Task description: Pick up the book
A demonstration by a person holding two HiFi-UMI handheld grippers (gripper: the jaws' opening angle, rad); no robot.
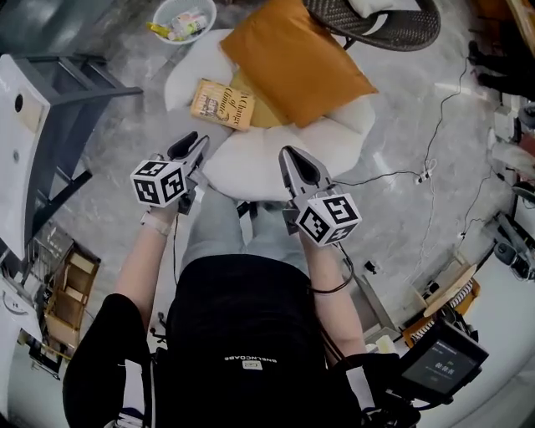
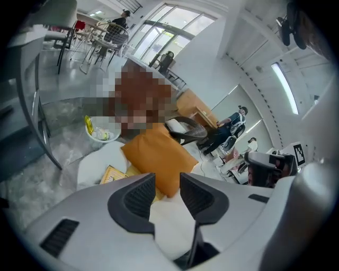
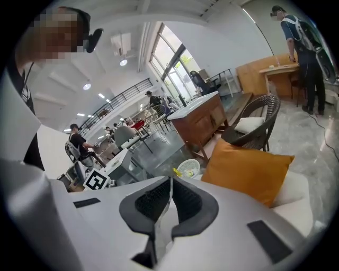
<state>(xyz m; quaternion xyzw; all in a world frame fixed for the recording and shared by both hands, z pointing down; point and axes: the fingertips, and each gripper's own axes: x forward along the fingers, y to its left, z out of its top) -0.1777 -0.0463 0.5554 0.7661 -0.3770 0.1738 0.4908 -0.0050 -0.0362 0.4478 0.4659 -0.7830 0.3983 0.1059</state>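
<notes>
Still the approach step: the book [image 1: 221,104] lies just beside the orange cushion [image 1: 292,54], so the left gripper [image 1: 197,144], jaws half apart and empty, must next reach it, while the right gripper [image 1: 290,157] is closed on nothing

I count two grippers on my feed, the left gripper [image 1: 196,144] and the right gripper [image 1: 290,157]. Each carries one marker cube, so there are two cubes: the left cube [image 1: 159,181] and the right cube [image 1: 330,219]. I see one book [image 1: 222,104], one orange cushion [image 1: 297,58] and one white pouf [image 1: 276,150]. There is one white basket [image 1: 185,18] and one wicker chair [image 1: 376,21]. I make out one lit screen [image 1: 443,359] at the lower right.
</notes>
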